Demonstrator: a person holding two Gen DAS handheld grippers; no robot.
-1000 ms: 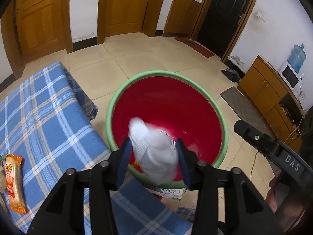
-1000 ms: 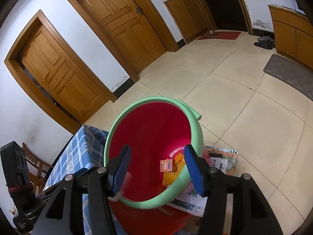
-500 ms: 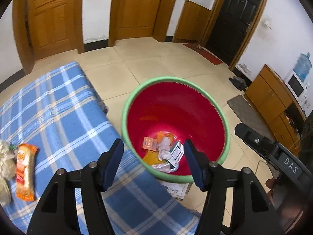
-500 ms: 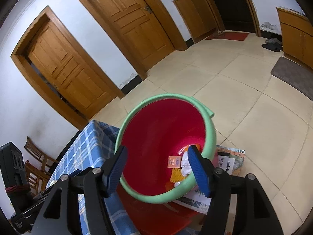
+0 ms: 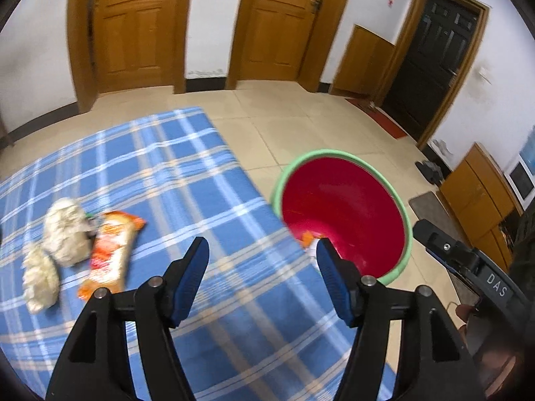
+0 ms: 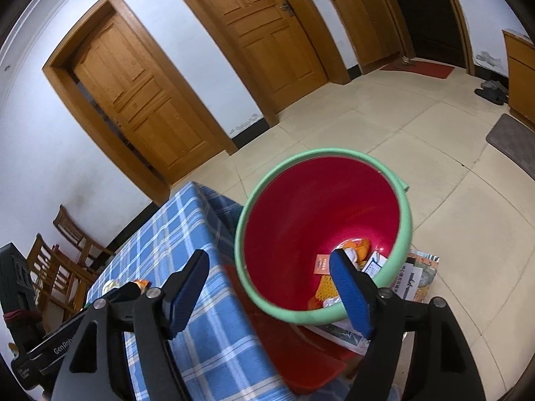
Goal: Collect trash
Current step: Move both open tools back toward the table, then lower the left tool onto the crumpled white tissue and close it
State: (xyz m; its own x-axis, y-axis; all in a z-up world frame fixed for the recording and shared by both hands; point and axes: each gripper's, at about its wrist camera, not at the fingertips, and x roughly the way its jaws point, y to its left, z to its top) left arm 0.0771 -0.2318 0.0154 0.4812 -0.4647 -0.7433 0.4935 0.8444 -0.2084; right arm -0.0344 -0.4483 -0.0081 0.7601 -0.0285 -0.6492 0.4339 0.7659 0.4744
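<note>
Checked tablecloth (image 5: 174, 167) now ahead, bucket (image 5: 406, 214) sidelined

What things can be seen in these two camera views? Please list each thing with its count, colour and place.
bucket: 1, red inside with green rim, on the floor beside the table
trash in bucket: several pieces, orange and white, at the bucket bottom
snack wrapper: 1, orange, lying on the tablecloth
crumpled tissues: 2, whitish, on the tablecloth, left of the wrapper
tablecloth: 1, blue and white check, over the table
printed papers: a few, under and beside the bucket
doors: 2 light wood, 1 dark, at the far walls
wooden chairs: brown, behind the table
cabinet: 1, wood, right wall
left gripper: black with blue fingers, open, empty, over the table edge
right gripper: same colours, open, empty, near the bucket
</note>
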